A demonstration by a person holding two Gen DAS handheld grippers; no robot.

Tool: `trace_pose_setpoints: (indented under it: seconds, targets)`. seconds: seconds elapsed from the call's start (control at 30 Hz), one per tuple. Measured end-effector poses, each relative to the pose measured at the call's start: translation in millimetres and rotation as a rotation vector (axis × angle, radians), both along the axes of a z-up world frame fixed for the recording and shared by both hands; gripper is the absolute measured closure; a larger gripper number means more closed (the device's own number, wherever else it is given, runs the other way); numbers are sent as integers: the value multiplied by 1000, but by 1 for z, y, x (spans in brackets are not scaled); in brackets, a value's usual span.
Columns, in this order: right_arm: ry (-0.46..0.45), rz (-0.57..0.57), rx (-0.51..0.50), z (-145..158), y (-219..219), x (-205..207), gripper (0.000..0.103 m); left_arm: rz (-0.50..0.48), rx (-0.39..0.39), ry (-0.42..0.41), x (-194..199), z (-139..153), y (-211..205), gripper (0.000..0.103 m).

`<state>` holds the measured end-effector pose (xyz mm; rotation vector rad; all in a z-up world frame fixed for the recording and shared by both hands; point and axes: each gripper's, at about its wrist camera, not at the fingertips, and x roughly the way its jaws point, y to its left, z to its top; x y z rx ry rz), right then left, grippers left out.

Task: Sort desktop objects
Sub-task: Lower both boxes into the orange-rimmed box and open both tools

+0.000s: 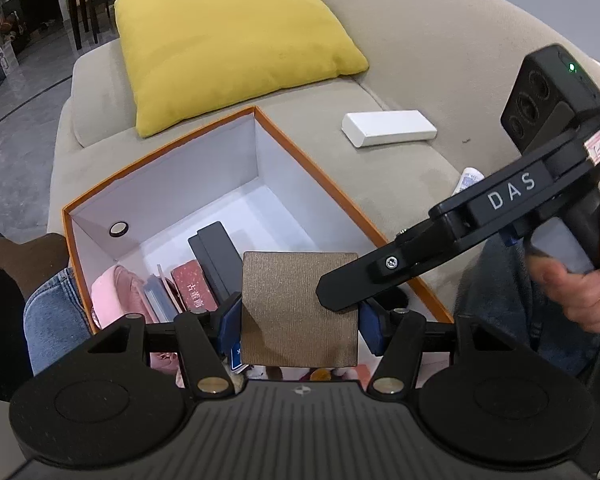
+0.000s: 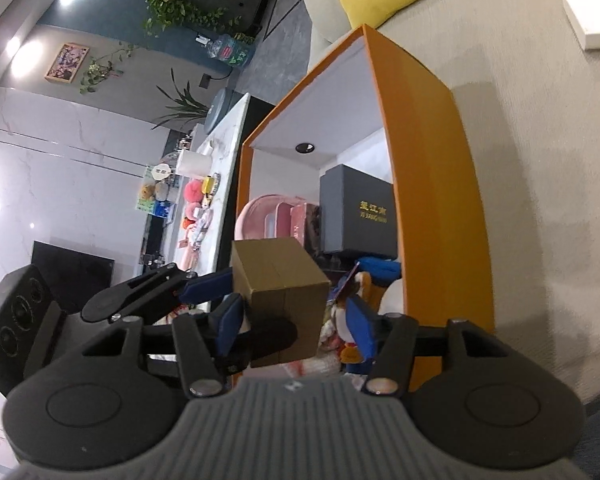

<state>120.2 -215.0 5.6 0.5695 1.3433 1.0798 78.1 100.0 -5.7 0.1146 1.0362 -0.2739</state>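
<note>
Presently we hold the brown box point(image 1: 299, 307) clamped between the blue pads point(image 1: 229, 320) of the left gripper point(image 1: 300, 320), directly above the near end of the orange storage box point(image 1: 300, 148). Our right gripper point(image 2: 292, 328) sits beside the brown box, jaws apart, gripping nothing. The drop lies straight down; the left hand carries it.
</note>
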Motion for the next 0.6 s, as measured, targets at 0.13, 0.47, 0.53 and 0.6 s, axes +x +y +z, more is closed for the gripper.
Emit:
trace_pose_setpoints:
  seconds: [0.13,0.47,0.53,0.6]
  targets:
    - [-29,4,-17,3,2,0,56,28,-42,17,3,-1,6,34]
    - [-239,36,-159,43,16,15,56,52,-67,-2,-5,6,22,33]
    - [-332,70,-236,57,28,18,56,71,-47,-15,-8,6,27,33]
    - [-400,115,-314,67,41,21,56,94,-44,-26,-11,7,34,33]
